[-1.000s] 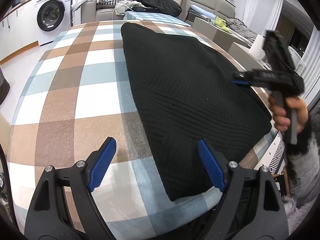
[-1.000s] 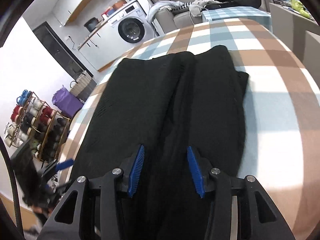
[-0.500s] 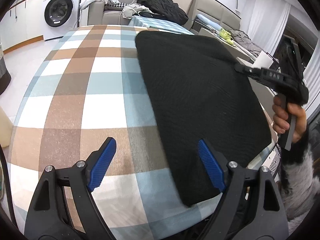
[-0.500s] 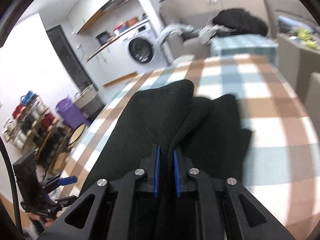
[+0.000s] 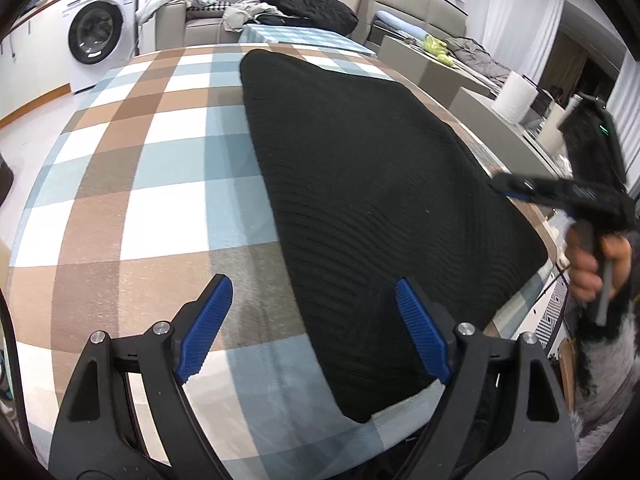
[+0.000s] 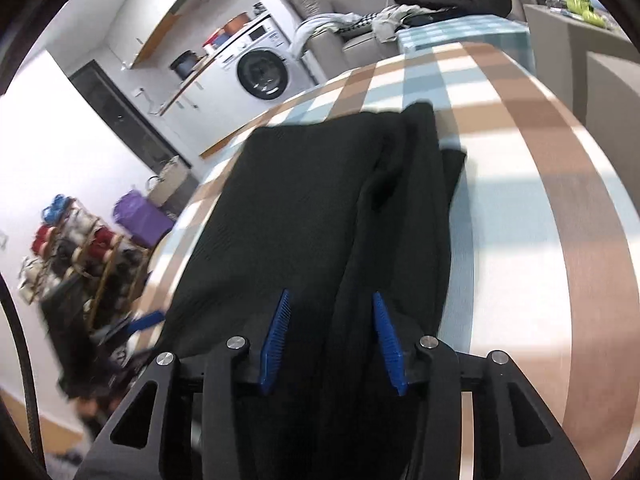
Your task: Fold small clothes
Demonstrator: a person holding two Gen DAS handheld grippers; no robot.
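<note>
Just ahead of my right gripper (image 6: pixel 332 344), whose jaws are opening with a loose ridge of the black knit garment (image 6: pixel 320 200) between them, the cloth lies flat on the checked tablecloth (image 5: pixel 168 184). My left gripper (image 5: pixel 316 328) hovers wide, empty. Farther off, that released fold may slump sideways, spoiling the alignment.

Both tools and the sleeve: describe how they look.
The left tool and right tool share one build: black plastic frames with triangular cut-outs, silver screws, ribbed blue pads. The person's sleeve is fluffy grey with dark fur at the cuff.
</note>
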